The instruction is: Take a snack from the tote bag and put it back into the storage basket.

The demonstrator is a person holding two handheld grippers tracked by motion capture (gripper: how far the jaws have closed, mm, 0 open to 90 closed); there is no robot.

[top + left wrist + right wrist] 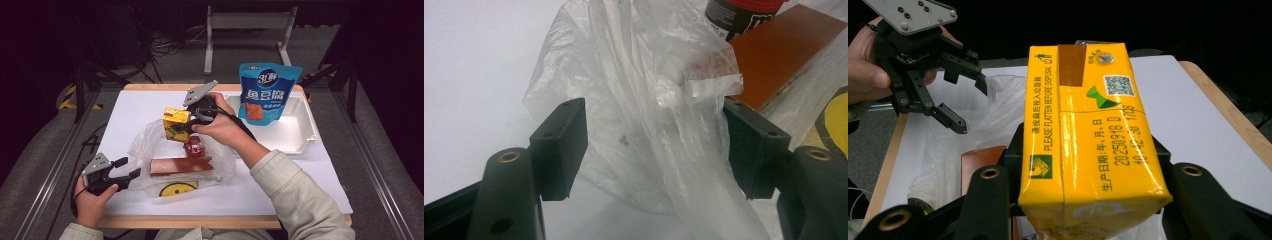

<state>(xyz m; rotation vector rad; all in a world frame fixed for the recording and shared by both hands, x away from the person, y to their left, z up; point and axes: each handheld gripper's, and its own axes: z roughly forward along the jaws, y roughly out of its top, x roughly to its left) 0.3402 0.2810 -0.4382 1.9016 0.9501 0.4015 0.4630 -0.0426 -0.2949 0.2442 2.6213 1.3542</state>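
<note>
My right gripper [191, 123] is shut on a yellow drink carton [176, 124] and holds it above a clear plastic bag [146, 145] in the middle of the table. In the right gripper view the carton [1088, 135] stands between both jaws, with its printed side facing the camera. My left gripper [127, 168] sits at the bag's near-left edge with its jaws apart. In the left gripper view crumpled bag film [644, 115] lies loose between the wide jaws. The left gripper [969, 103] also appears open in the right gripper view.
Inside the bag lie a red-lidded jar [194, 147], a flat brown box [180, 165] and a yellow round item [177, 189]. A blue snack pouch [267, 92] stands in a white tray [295, 135] at the back right. The white tabletop [135, 107] has wooden edges.
</note>
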